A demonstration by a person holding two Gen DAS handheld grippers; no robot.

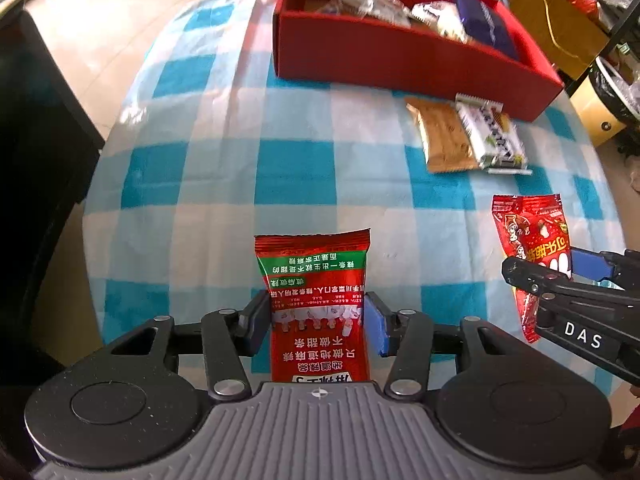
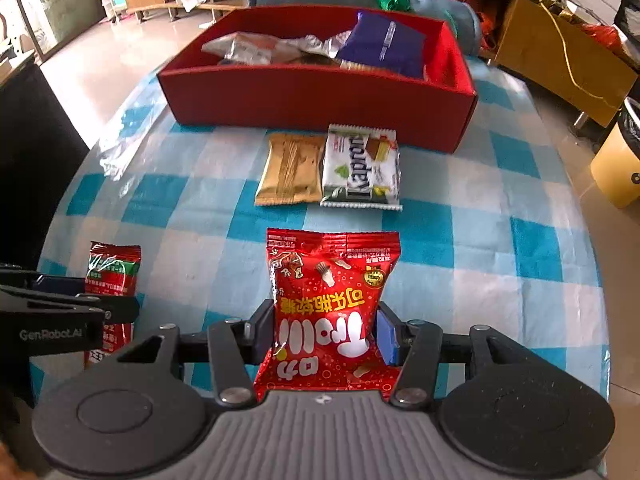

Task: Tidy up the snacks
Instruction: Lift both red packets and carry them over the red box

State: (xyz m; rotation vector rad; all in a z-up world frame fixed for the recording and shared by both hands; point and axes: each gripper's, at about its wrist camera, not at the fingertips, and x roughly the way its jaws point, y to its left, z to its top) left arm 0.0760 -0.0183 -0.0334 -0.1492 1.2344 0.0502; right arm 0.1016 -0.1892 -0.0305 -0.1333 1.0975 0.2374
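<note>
Daylight fills the room, bright and even, strongest off the pale floor (image 2: 132, 52) at the far left, which is washed out to near white. The checked tablecloth (image 1: 224, 168) shows a patch of glare near its far left edge. The red packets shine with small highlights. Shadows are soft and short. Both views bulge like a fishbowl, the table's edges curving and the corners going black. The red box (image 1: 400, 60) looks slightly smeared in the left view; nearer things are sharp.
</note>
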